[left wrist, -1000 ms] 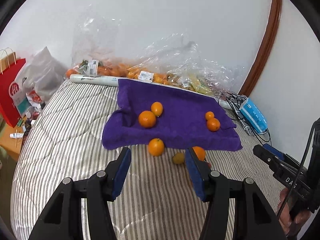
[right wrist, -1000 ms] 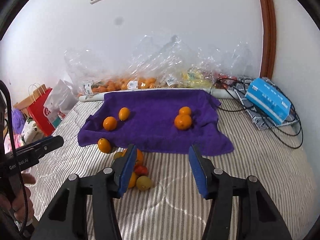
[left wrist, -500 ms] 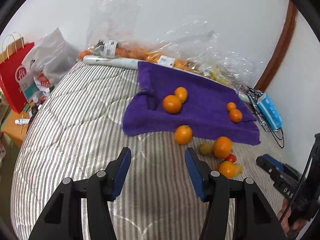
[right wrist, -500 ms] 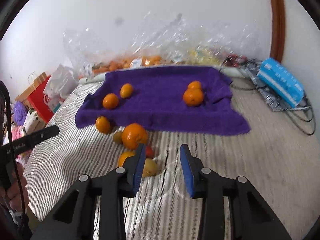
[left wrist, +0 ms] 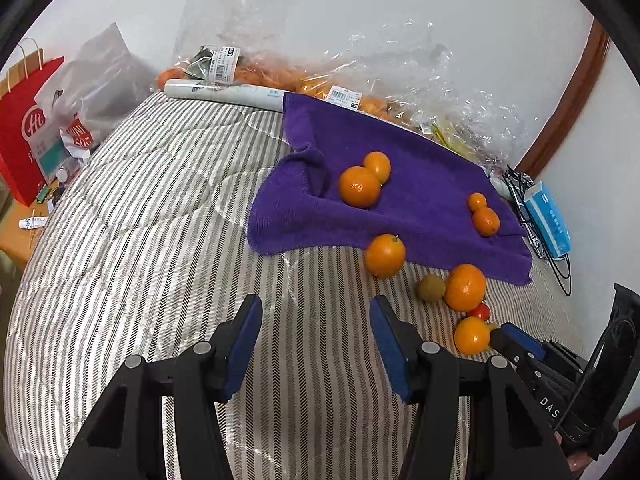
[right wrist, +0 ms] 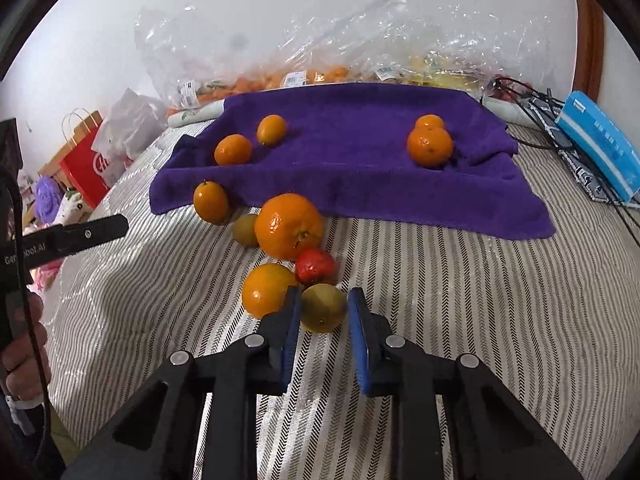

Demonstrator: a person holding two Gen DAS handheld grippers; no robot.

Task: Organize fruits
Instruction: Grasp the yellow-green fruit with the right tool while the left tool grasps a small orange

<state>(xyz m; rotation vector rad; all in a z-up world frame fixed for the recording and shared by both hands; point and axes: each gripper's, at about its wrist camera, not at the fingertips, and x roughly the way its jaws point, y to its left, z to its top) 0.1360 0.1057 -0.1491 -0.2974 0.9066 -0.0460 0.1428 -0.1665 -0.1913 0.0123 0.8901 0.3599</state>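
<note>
Striped quilt covers the bed under both tools. Left gripper hangs over bare quilt, jaws spread wide, nothing between the blue pads. Far left of it, only in the left wrist view in full: red paper bag and a grey plastic bag off the bed edge. Ahead and right of it lies the purple towel with two pairs of oranges, one pair nearer the tool, one pair further right. A single orange touches the towel's near edge. Right of the left gripper sits the loose cluster: green-yellow fruit, big orange, red fruit mostly hidden, small orange.

Right wrist view shows that cluster close up. Right gripper straddles a yellow-green fruit, jaws narrowed around it; left pad looks on it, right pad just beside, contact not certain. This fruit barely shows in the left view. Just left of the tool's fingers, the small orange; ahead, the red fruit touching the big orange. Far right: blue box on tangled cables. Clear plastic bags of fruit line the wall behind the towel.
</note>
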